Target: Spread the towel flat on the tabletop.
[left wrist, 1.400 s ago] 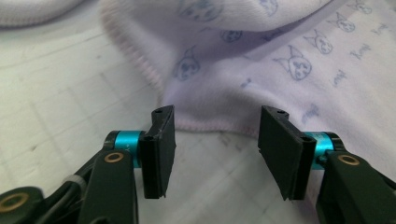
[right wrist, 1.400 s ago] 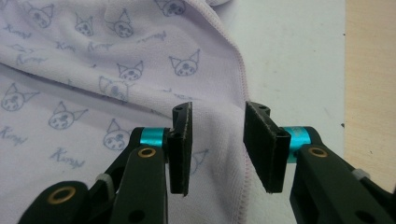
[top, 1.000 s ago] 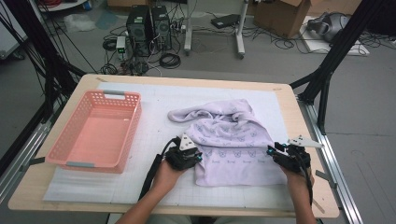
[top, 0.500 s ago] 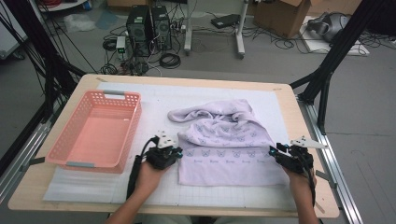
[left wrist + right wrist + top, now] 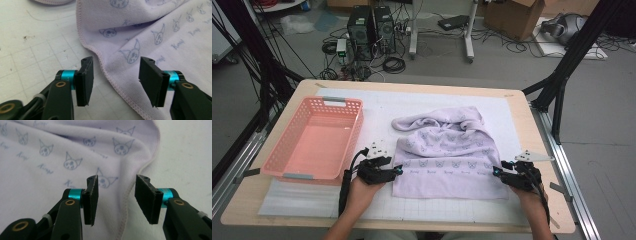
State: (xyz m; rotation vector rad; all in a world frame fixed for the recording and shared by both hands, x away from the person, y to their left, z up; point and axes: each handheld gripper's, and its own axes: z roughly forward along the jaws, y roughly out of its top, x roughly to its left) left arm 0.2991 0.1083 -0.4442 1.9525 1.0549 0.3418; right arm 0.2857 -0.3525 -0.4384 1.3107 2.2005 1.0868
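Here the lilac towel (image 5: 447, 155), printed with small cat faces, lies on the white gridded mat (image 5: 312, 205) of the worktop (image 5: 522, 107), its near part spread flat and its far part bunched into folds. Taking the towel as landmark: my left gripper (image 5: 398, 170) sits at its near left corner, my right gripper (image 5: 495, 171) at its near right corner, and the pink basket (image 5: 292, 160) stands well to its left, apart from it.

In the left gripper view my fingers (image 5: 86, 75) stand spread, having just been opening; the towel's stitched hem (image 5: 110, 77) runs across the gap between them, lying on the mat, and neither pad presses on the cloth.

In the right gripper view my fingers (image 5: 92, 200) are likewise spread and have just been opening; the towel's edge (image 5: 125, 202) passes below the gap, with the cloth to the left and bare mat to the right, and no pad bears on it.

Both of my hands rest low at the near edge of the worktop, one on each side of the towel.
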